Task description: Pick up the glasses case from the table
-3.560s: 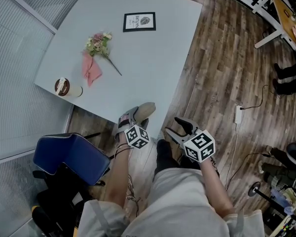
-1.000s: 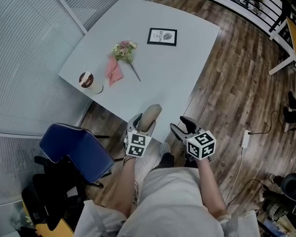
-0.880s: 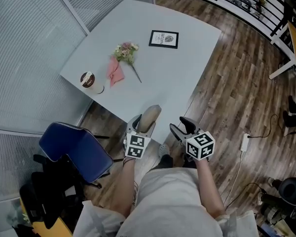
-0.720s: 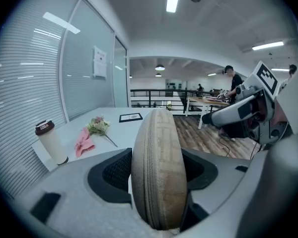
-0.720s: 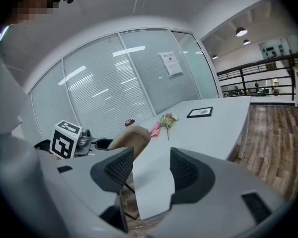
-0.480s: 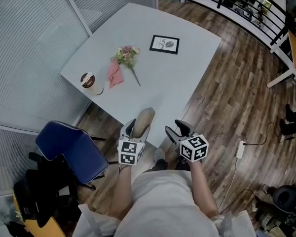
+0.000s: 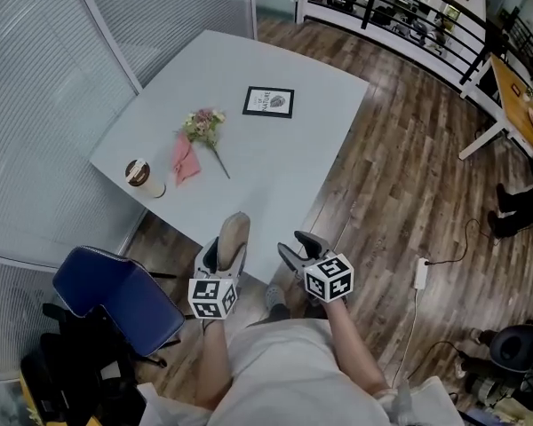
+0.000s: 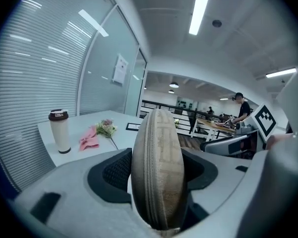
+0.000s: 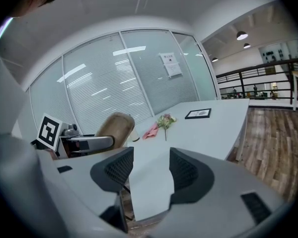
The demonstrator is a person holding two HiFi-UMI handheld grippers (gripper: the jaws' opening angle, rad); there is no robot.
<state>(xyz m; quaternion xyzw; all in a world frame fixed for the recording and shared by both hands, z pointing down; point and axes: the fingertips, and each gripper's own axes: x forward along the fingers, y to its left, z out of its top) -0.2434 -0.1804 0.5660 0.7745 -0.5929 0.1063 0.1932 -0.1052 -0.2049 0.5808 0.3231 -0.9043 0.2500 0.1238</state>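
A beige fabric glasses case with a zipper seam stands on edge between the jaws of my left gripper, lifted off the pale grey table. In the left gripper view the glasses case fills the gap, both pads pressing its sides. From the right gripper view the same glasses case shows at the left, held in the left gripper. My right gripper hovers beside it at the table's near edge, its jaws open with nothing between them.
On the table lie a small flower bunch, a pink napkin, a lidded paper cup and a framed card. A blue chair stands to the left below the table. Glass walls with blinds run along the left; wooden floor spreads right.
The left gripper has risen slightly with the case and rolled, so the case now stands more upright. The right gripper stayed beside it. The head view has shifted.
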